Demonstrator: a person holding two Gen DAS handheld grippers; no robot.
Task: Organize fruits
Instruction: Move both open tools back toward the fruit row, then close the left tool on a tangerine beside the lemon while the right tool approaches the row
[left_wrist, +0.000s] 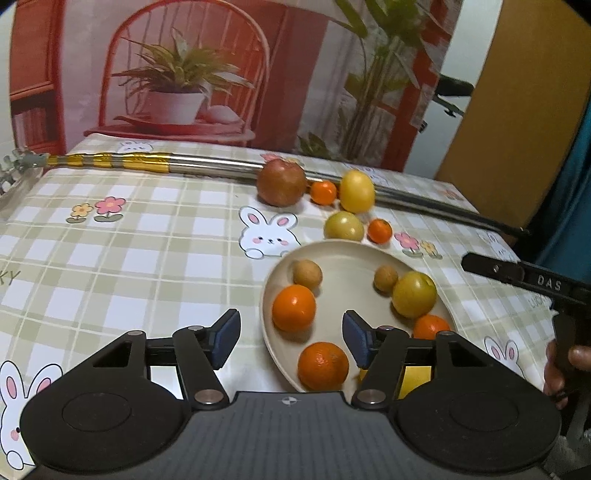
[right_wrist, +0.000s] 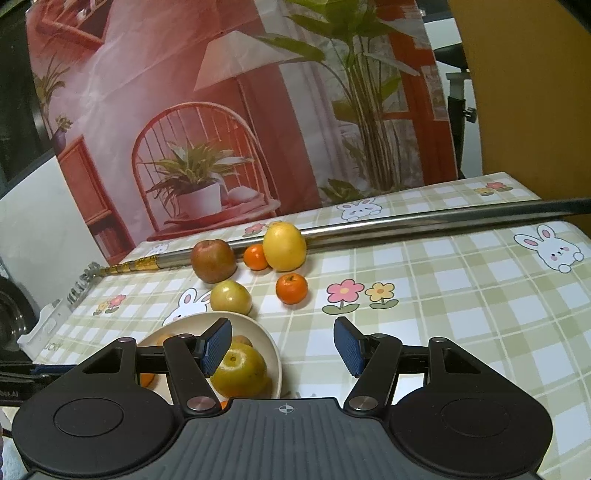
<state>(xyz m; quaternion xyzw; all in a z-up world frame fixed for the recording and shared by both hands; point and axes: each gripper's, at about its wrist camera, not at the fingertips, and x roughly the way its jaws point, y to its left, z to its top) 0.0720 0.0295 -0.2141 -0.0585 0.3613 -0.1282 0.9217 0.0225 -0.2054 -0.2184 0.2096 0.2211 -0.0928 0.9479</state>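
A cream plate (left_wrist: 343, 258) holds several fruits: oranges (left_wrist: 294, 307), a yellow-green fruit (left_wrist: 414, 294) and small brown ones (left_wrist: 307, 274). It also shows in the right wrist view (right_wrist: 275, 354). Behind it on the table lie a red-brown apple (left_wrist: 281, 183), a lemon (left_wrist: 357, 191), a yellow-green fruit (left_wrist: 343, 225) and two small oranges (left_wrist: 379, 230). My left gripper (left_wrist: 291, 338) is open and empty over the plate's near-left edge. My right gripper (right_wrist: 282, 345) is open and empty, just right of the plate, with the loose fruits (right_wrist: 291, 288) ahead of it.
A long metal pole (left_wrist: 207, 164) with yellow bands lies across the table behind the fruits. A printed backdrop (left_wrist: 192, 74) stands at the table's far edge. The checked tablecloth (left_wrist: 129, 240) stretches left of the plate. The right gripper's body (left_wrist: 535, 282) shows at right.
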